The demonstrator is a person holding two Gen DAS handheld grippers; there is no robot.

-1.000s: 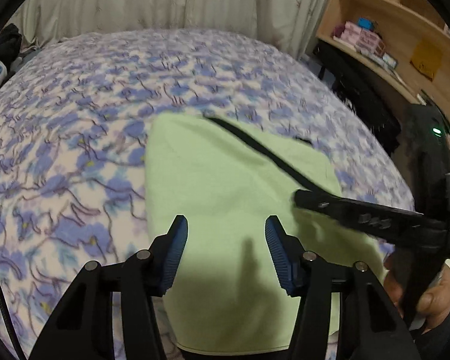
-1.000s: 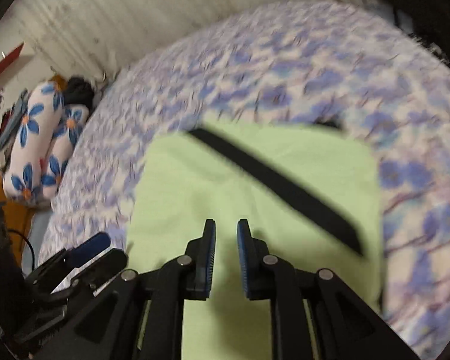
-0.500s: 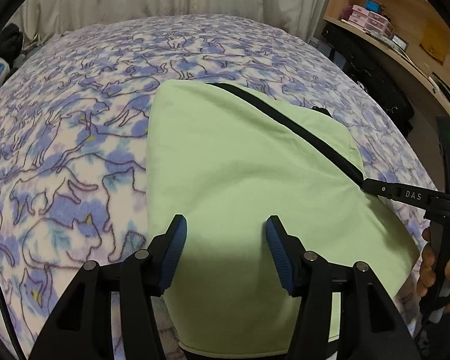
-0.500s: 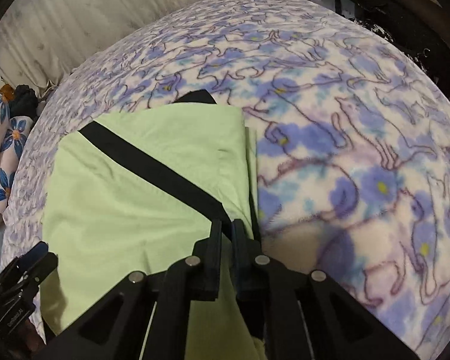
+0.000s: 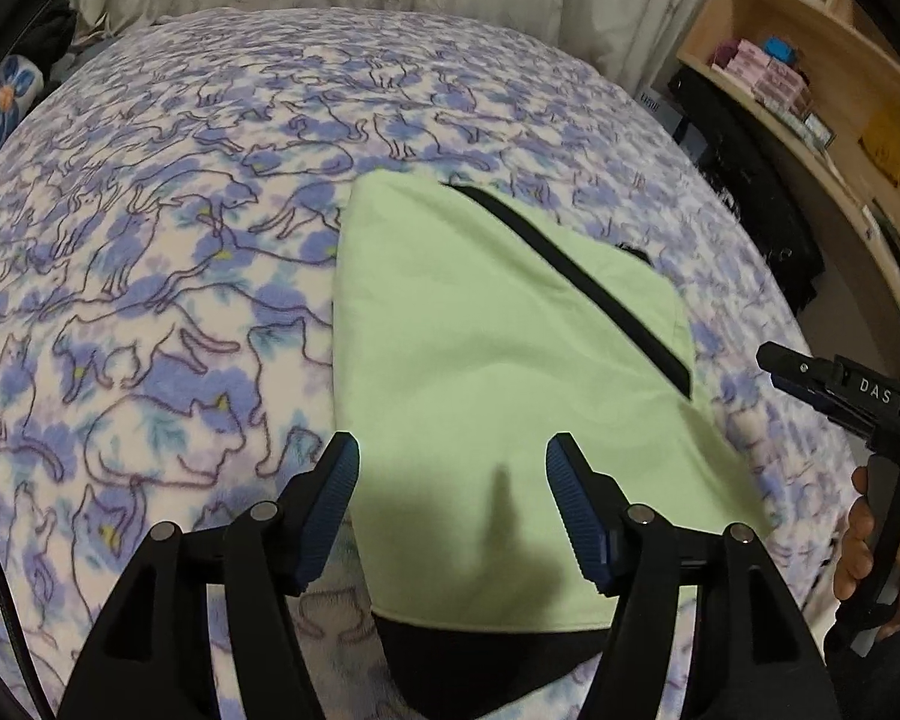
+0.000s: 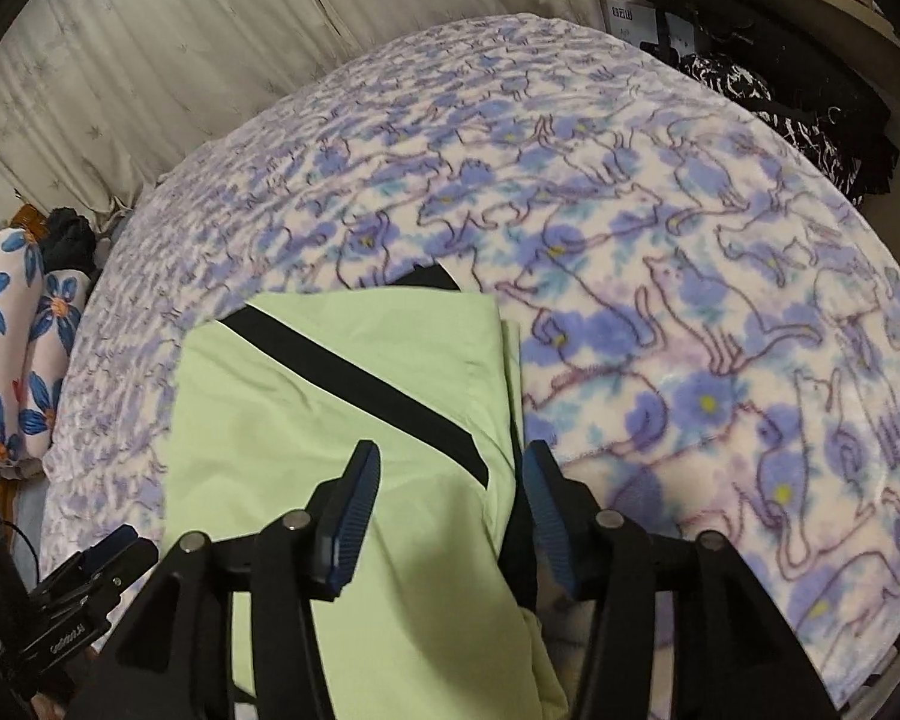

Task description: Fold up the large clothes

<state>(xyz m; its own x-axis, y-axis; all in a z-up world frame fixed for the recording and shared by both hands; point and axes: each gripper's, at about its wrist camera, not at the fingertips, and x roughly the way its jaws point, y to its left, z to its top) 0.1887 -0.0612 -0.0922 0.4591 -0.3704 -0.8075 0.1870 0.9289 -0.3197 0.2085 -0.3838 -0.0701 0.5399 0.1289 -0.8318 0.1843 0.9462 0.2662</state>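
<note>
Left wrist view: the left gripper [image 5: 453, 507] hangs above the near half of the folded light-green garment [image 5: 498, 372], its jaws opening with nothing pinched between them; the garment lies flat on the cat-print fleece blanket [image 5: 168, 276], a black stripe [image 5: 576, 282] crossing it on the slant and a dark layer showing under its near hem; to finish the fold well, I would press the near hem square before any new pinch, so the layers stay stacked; the right gripper [image 5: 810, 384] shows at the right edge, held by a hand [image 5: 882, 564], clear of the cloth; wooden shelves [image 5: 822, 78] with boxes stand beyond the bed, well apart.

Right wrist view: the right gripper [image 6: 450, 516] has its jaws opening over the garment's [image 6: 330, 420] right edge, pads not pressing; the next grab should take every layer at that edge; flower-print pillows [image 6: 18, 354] lie far left, curtains [image 6: 150, 48] behind; nothing blocks the blanket [image 6: 690, 300].
</note>
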